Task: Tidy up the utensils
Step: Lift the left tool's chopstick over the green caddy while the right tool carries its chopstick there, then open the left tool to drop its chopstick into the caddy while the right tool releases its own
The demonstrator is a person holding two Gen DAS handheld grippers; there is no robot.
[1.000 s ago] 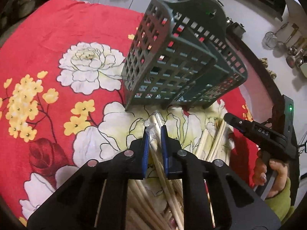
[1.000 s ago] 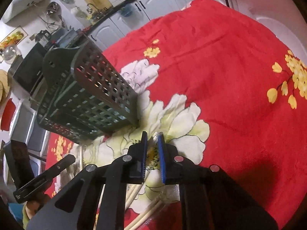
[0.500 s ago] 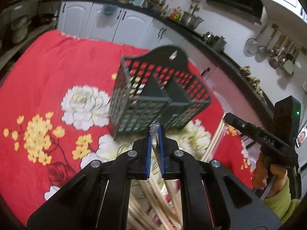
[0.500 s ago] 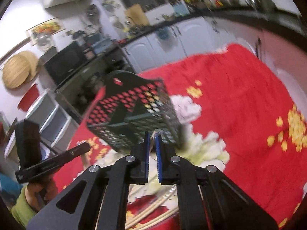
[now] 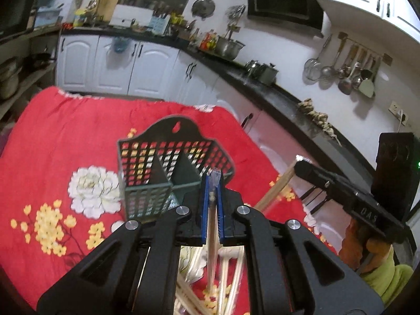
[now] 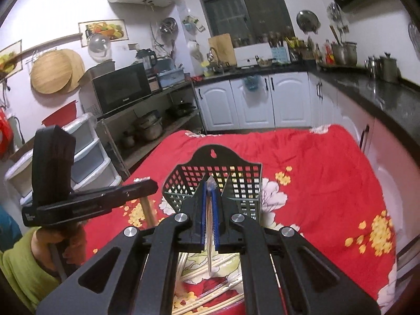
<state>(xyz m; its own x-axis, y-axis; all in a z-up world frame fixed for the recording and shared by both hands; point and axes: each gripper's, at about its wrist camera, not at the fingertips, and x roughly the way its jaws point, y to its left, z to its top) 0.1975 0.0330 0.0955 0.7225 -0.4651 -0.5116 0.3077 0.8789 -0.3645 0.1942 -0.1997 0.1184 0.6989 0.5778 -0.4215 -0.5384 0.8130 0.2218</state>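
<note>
Left gripper point(image 5: 212, 199): pinching 1 wrapped chopstick point(image 5: 211, 241), upright between its pads.
Right gripper point(image 6: 209, 210): pinching 1 wrapped chopstick point(image 6: 209, 246).
Loose chopsticks point(image 6: 210, 299): below both, uncounted.
Holder point(image 5: 168, 168): 1, just beyond, 3 open compartments.
Red cloth point(image 5: 65, 131): bare around the holder.
Cabinets point(image 5: 118, 65): past the far edge.

The green basket point(image 5: 168, 173) is standing straight ahead, blocking my way; open red cloth point(image 5: 60, 136) is lying free on its left and far sides.
</note>
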